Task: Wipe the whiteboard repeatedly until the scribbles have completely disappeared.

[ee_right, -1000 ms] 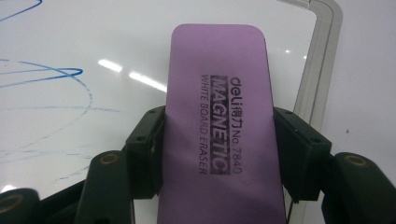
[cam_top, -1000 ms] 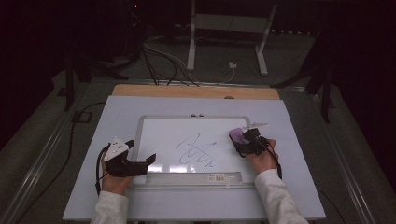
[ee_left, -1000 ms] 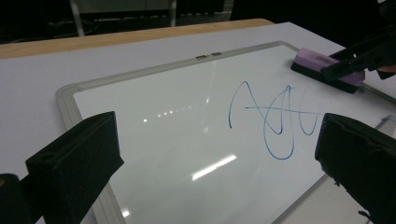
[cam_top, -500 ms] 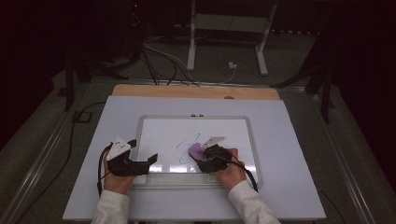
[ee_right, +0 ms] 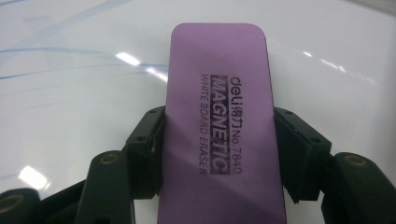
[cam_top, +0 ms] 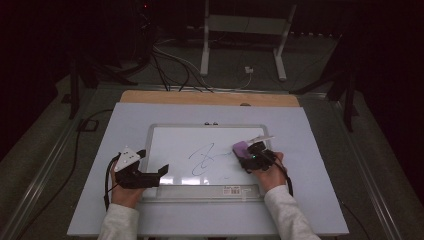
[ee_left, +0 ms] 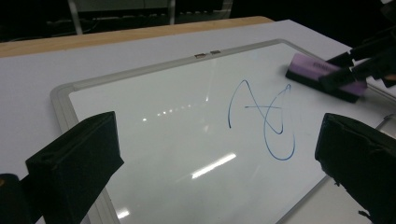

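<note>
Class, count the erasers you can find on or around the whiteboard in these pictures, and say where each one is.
1. The purple eraser lies flat on the whiteboard, right of the blue scribble, clamped in the right tool. No other is visible.

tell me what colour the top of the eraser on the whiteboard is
Purple, with black printed lettering, on the flat rectangular whiteboard eraser; the right gripper view shows it best.

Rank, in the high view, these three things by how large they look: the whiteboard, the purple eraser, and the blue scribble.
1. whiteboard, by far the largest.
2. blue scribble, covering a small part of the board.
3. purple eraser, partly hidden by the right hand-held gripper, so its full size is unsure.
</note>
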The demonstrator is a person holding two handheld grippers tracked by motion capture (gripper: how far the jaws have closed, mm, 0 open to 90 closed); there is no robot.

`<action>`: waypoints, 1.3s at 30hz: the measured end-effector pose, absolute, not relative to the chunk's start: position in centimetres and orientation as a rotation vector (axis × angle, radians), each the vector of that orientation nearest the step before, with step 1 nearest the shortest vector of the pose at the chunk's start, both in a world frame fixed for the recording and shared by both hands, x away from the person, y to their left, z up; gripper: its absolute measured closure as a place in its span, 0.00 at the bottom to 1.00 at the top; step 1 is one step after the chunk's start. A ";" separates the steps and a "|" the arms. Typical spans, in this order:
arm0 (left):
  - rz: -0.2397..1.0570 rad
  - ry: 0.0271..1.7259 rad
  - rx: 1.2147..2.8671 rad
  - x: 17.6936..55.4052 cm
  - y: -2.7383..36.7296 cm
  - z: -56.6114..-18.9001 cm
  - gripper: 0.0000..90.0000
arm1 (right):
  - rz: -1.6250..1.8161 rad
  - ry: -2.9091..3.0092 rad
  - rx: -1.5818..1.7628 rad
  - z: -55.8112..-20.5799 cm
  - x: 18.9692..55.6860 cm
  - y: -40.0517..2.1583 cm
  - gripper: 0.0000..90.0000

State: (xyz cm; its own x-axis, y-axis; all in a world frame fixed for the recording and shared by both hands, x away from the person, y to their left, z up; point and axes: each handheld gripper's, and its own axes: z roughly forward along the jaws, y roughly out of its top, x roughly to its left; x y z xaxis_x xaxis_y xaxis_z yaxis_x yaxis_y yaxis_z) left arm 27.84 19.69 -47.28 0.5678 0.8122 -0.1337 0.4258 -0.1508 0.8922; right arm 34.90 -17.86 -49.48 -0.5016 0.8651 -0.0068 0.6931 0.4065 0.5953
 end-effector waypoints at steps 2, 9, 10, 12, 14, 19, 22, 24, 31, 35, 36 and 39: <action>0.473 1.021 1.777 27.8 19.6 -47.3 0.01 | 0.827 2.446 1.212 -49.6 33.0 -13.6 0.46; 0.473 1.016 1.782 27.8 19.7 -47.3 0.01 | 0.860 2.511 1.088 -49.7 32.1 -10.3 0.46; 0.474 1.017 1.780 27.8 19.7 -47.3 0.01 | 0.839 2.484 1.091 -49.7 32.4 -10.9 0.46; 0.475 1.022 1.773 27.8 19.9 -47.3 0.01 | 0.792 2.424 1.132 -49.6 33.2 -12.7 0.46; 0.476 1.026 1.771 27.8 20.0 -47.3 0.01 | 0.786 2.374 1.232 -49.7 34.2 -15.3 0.46; 0.480 1.029 1.767 27.7 20.0 -47.2 0.01 | 0.754 2.233 1.447 -49.7 35.9 -21.1 0.46; 0.480 1.027 1.772 27.7 19.9 -47.2 0.01 | 0.753 2.238 1.465 -49.6 35.9 -20.8 0.46; 0.479 1.028 1.771 27.8 19.9 -47.3 0.01 | 0.768 2.288 1.401 -49.6 35.4 -19.0 0.46; 0.476 1.024 1.778 27.9 19.8 -47.3 0.01 | 0.852 2.489 1.139 -49.7 33.3 -10.7 0.46; 0.480 1.023 1.773 27.8 19.9 -47.3 0.01 | 0.858 2.504 1.106 -49.7 33.7 -9.4 0.46; 0.482 1.023 1.774 27.8 19.9 -47.2 0.01 | 0.846 2.486 1.126 -49.7 34.0 -9.6 0.46; 0.482 1.026 1.769 27.8 20.0 -47.2 0.01 | 0.811 2.407 1.240 -49.7 35.7 -11.6 0.46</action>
State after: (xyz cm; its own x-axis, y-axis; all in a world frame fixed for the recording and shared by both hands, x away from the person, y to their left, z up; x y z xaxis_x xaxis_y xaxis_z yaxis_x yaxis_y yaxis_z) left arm 27.78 20.01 -47.23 0.5616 0.8171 -0.1303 0.4211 -0.1467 0.8951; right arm 35.72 -11.62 -49.70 -0.5753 0.8178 -0.0185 0.6399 0.4640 0.6125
